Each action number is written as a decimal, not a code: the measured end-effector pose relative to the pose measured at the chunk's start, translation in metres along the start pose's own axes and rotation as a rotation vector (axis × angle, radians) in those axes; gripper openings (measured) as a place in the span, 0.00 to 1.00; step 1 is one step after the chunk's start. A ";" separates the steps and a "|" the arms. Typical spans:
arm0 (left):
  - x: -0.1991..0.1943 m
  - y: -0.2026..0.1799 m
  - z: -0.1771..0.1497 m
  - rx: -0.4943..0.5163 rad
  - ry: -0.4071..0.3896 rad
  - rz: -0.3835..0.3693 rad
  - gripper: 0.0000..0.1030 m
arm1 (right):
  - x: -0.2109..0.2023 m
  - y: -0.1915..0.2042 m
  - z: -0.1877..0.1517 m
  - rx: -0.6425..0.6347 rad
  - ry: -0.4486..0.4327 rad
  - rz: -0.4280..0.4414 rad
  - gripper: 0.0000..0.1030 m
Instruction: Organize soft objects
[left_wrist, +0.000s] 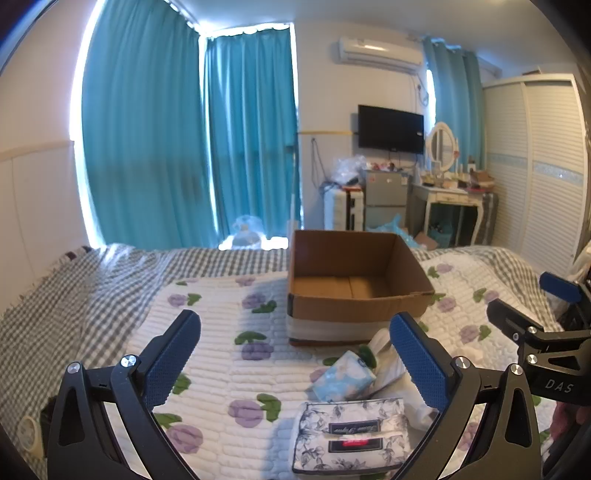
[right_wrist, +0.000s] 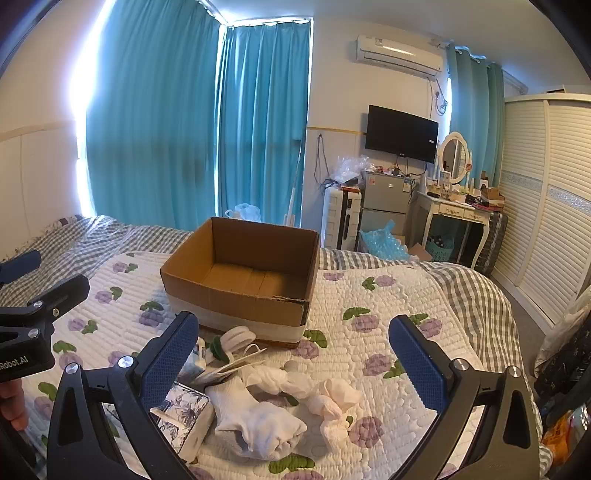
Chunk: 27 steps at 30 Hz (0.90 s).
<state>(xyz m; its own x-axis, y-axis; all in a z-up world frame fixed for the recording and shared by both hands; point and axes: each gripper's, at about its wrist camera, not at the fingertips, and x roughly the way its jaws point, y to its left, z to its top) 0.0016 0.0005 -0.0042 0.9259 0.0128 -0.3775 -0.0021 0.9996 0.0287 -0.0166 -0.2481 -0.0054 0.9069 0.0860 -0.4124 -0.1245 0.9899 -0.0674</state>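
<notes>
**Bedroom start: box empty, soft things waiting on the bed**

A bedroom with teal curtains (left_wrist: 147, 129); a bed (left_wrist: 110, 280) under a white flowered quilt carries everything.

Left wrist view: the left gripper (left_wrist: 295, 360) hovers with its jaws wide apart and nothing between them. Ahead stands an open cardboard box (left_wrist: 354, 306), its floor bare. In front of it lie a pale blue tissue pack (left_wrist: 343, 376) and a floral pouch (left_wrist: 351, 435).

Right wrist view: the right gripper (right_wrist: 293, 360) also has its jaws spread, empty. Below it lie white socks (right_wrist: 258, 424) and a crumpled cream cloth (right_wrist: 332, 402), close to the box's front wall.

Nothing seems packed yet; this looks like the first pick. The next move likely calls for lowering onto one soft item, pinching it, and carrying it over the box rim.
</notes>
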 end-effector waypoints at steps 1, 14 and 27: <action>0.000 0.001 0.001 0.000 0.000 -0.001 1.00 | 0.000 0.000 -0.001 -0.001 0.001 0.000 1.00; 0.000 0.001 0.001 -0.001 0.004 -0.001 1.00 | 0.003 0.001 -0.003 -0.003 0.009 0.004 1.00; 0.001 0.001 -0.005 0.003 0.008 -0.001 1.00 | 0.003 0.002 -0.003 -0.005 0.012 0.005 1.00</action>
<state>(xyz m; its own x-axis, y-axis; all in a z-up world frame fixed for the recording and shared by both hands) 0.0002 0.0019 -0.0090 0.9230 0.0124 -0.3845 -0.0005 0.9995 0.0311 -0.0149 -0.2465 -0.0098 0.9013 0.0896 -0.4239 -0.1310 0.9890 -0.0694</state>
